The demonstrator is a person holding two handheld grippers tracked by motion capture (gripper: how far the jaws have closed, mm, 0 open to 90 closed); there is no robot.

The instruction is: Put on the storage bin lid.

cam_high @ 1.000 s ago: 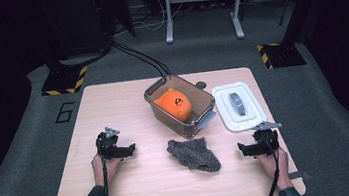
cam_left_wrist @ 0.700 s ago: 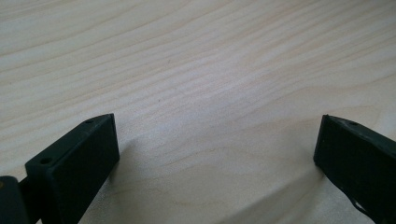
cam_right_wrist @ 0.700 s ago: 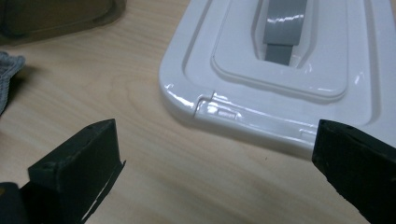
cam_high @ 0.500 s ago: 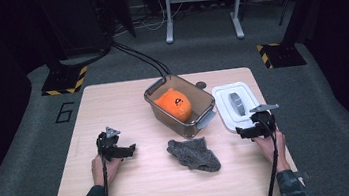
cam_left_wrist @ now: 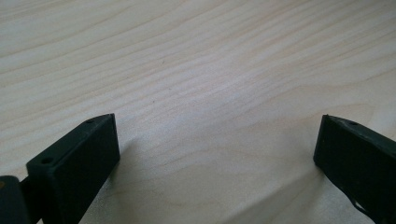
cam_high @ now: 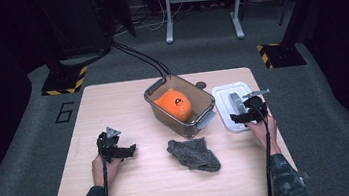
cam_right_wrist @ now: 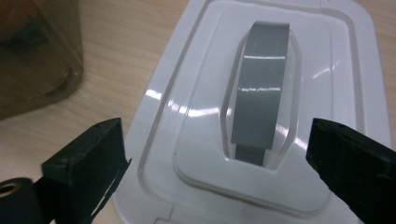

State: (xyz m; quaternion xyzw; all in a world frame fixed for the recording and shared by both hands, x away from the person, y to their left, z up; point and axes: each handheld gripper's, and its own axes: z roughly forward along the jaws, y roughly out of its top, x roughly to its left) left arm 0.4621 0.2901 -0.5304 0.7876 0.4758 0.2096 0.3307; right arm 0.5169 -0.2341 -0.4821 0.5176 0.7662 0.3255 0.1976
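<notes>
your right gripper (cam_right_wrist: 215,163) hangs over the white plastic lid (cam_high: 228,109) at right of centre, jaws wide and just closing slightly on nothing. it's light, stiff and glossy, so pinch its grey handle (cam_right_wrist: 261,105). your left gripper (cam_high: 124,152) rests open.

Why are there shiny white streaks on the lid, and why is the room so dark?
In the right gripper view, the glossy white lid and its grey handle mirror the lamps overhead as glare streaks. In the high view, light falls on the table while the floor and walls around it stay dim. In the left gripper view, the jaws cast soft shadows on the wood.
</notes>
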